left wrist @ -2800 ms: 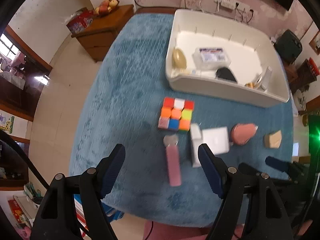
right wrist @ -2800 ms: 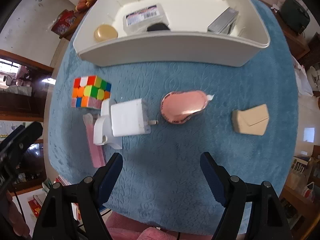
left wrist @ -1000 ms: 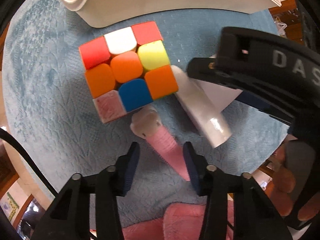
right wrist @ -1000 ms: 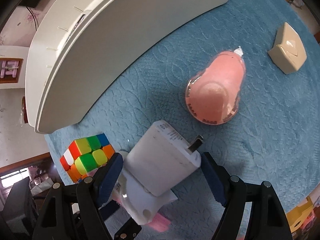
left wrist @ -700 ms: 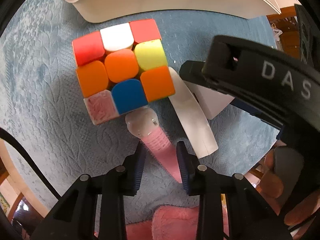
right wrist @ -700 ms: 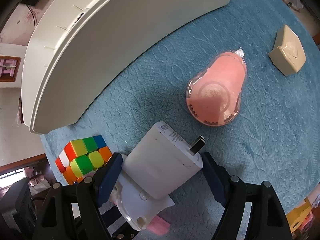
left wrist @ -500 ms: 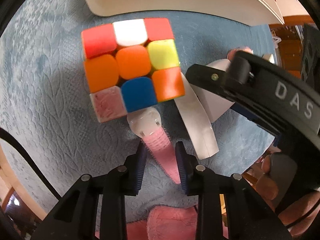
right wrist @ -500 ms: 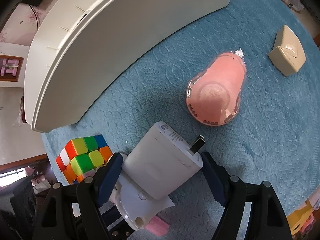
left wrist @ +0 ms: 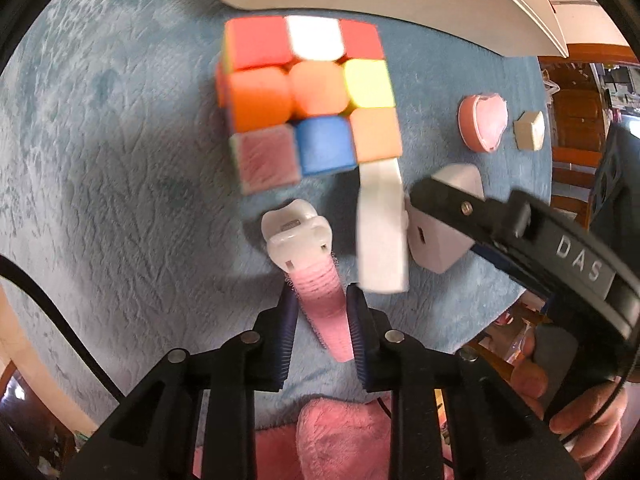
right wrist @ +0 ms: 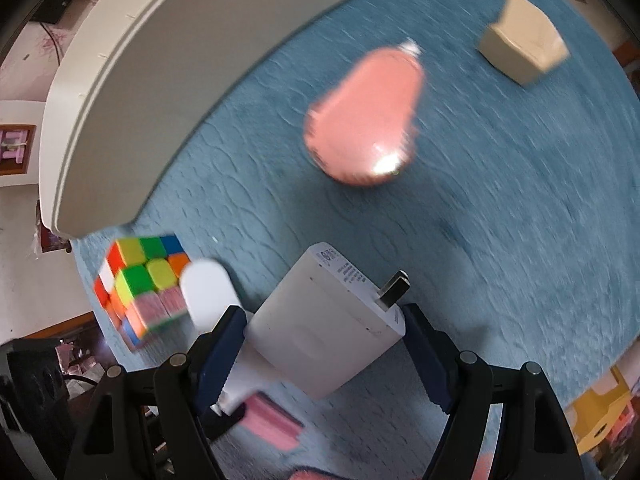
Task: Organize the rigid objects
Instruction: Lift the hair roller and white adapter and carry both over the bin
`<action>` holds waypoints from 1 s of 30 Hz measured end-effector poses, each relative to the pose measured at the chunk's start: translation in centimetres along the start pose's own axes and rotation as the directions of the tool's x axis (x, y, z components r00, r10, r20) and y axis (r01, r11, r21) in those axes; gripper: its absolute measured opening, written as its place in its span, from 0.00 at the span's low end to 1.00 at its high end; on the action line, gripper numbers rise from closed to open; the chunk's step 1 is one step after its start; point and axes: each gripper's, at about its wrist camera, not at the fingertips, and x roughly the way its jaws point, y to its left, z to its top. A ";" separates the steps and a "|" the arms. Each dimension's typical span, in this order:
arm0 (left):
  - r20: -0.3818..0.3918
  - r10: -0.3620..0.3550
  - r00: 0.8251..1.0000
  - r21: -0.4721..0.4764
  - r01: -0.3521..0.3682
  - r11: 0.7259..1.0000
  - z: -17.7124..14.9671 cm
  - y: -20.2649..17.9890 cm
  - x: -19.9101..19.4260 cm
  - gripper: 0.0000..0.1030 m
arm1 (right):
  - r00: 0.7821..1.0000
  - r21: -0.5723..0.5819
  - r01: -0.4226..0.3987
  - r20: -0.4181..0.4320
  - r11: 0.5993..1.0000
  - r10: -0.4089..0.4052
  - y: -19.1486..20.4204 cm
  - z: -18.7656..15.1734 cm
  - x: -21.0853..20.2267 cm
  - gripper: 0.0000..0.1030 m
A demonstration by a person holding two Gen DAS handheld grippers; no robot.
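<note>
1. The white bin (right wrist: 168,80) is sitting along the far edge of the blue cloth (left wrist: 100,168).
2. The colour cube (left wrist: 308,100) is lying just in front of the bin's near wall.
3. The right gripper (right wrist: 324,344) is clamping the white charger (right wrist: 328,328) between its pads, prongs pointing right.
4. The left gripper (left wrist: 320,328) is pinching the pink strip (left wrist: 324,304), its jaws nearly together, near the cloth's near edge.
5. The pink case (right wrist: 368,120) and beige block (right wrist: 524,48) are lying toward the right edge.
</note>
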 end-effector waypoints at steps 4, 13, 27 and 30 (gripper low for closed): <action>0.005 -0.007 1.000 -0.005 0.007 1.000 -1.1 1.2 -0.6 0.24 | 0.999 0.007 0.020 -0.031 1.000 -0.019 -1.0 -1.5 0.1 0.77; 0.089 -0.021 0.996 -0.019 0.022 1.000 -3.6 4.6 -3.6 0.24 | 0.989 -0.080 0.084 -0.118 0.993 -0.093 -1.4 -6.3 0.1 0.77; 0.392 0.089 0.916 0.009 -0.100 0.995 -7.1 5.1 -11.9 0.24 | 0.988 -0.338 0.107 -0.073 0.935 -0.140 3.3 -10.6 -4.8 0.77; 0.415 0.075 0.907 0.027 -0.094 0.995 -7.3 4.6 -13.5 0.24 | 0.992 -0.383 0.100 -0.037 0.918 -0.124 4.7 -9.7 -6.6 0.77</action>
